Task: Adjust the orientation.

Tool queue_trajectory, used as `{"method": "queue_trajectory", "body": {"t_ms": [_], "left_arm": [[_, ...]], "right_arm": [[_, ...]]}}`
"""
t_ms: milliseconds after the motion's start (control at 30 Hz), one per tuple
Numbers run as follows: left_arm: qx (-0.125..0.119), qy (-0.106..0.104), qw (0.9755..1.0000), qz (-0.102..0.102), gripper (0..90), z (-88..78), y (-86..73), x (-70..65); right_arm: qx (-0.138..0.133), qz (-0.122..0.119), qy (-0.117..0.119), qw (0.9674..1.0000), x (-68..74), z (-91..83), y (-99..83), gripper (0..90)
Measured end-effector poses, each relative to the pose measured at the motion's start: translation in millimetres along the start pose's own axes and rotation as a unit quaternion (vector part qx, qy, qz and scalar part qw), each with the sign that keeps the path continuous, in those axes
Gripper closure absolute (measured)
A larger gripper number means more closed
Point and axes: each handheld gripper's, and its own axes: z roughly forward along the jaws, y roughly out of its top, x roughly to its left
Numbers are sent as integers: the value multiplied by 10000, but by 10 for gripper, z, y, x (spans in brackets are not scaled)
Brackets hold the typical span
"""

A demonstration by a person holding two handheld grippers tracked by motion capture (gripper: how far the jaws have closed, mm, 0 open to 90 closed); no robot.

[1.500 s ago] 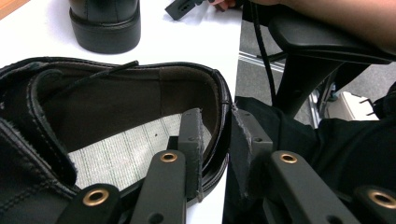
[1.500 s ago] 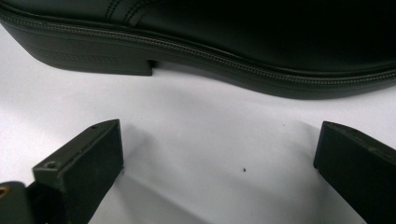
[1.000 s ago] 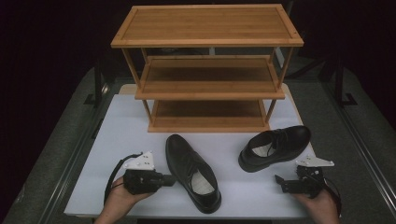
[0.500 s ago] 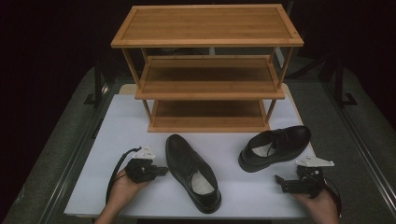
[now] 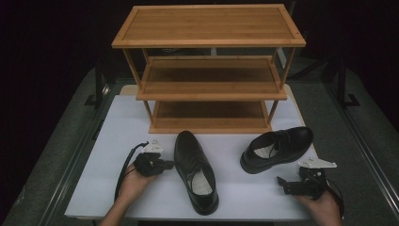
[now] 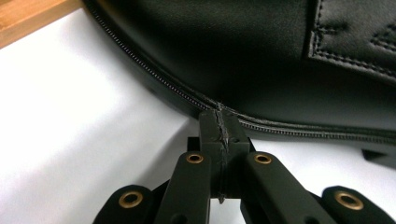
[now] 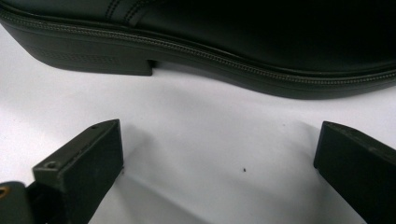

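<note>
So your left claw [image 5: 165,164] is pressed together with nothing between the jaws, and its tip sits right at the sole edge of the left shoe [image 5: 195,172], about level with the laces, touching or as good as touching; from the left gripper view you see the closed tip up against the stitched welt [image 6: 219,105]. That shoe lies on the white table [image 5: 108,141] near the front edge, a bit left of the middle, toe pointing toward the back edge and heel toward you. Your right claw [image 5: 282,183] is spread wide and holds nothing; it sits low near the front right corner, pointing left. In the right gripper view the two jaws stand far apart with bare table between them, and the right shoe [image 7: 210,37] lies just beyond them, not touching, heel block to the left in that view. On the table, that right shoe [image 5: 277,148] lies right of the middle, toe angled toward the right edge. The three-tier wooden rack [image 5: 209,70] stands at the back edge, behind both shoes.
</note>
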Motion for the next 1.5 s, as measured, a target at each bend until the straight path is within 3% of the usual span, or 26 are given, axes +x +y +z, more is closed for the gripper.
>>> {"method": "queue_trajectory", "body": {"t_ms": [700,1000,1133,1267,1333,1467,1500], "left_arm": [[-33,134,9999,39,900,243,266,63],[-49,148,9999,43,884,182,252,73],[-75,197,9998,-31,742,45,226,98],[-65,345,9994,-63,513,-102,150,123],[-19,395,9992,-50,479,-179,102,137],[36,525,9986,-83,292,-313,-1,122],[43,604,9981,-83,292,-345,-29,112]], "right_arm": [[-16,-11,-1,10000,-2,2,-1,10],[-17,-11,0,10000,-2,1,-2,10],[-19,-13,0,10000,-3,2,-2,10],[-1,4,3,10000,0,-1,-1,10],[-4,-1,2,10000,-1,-1,-2,10],[-12,-17,-2,10000,-1,0,-1,10],[-12,-17,-3,10000,-1,0,-1,10]]}}
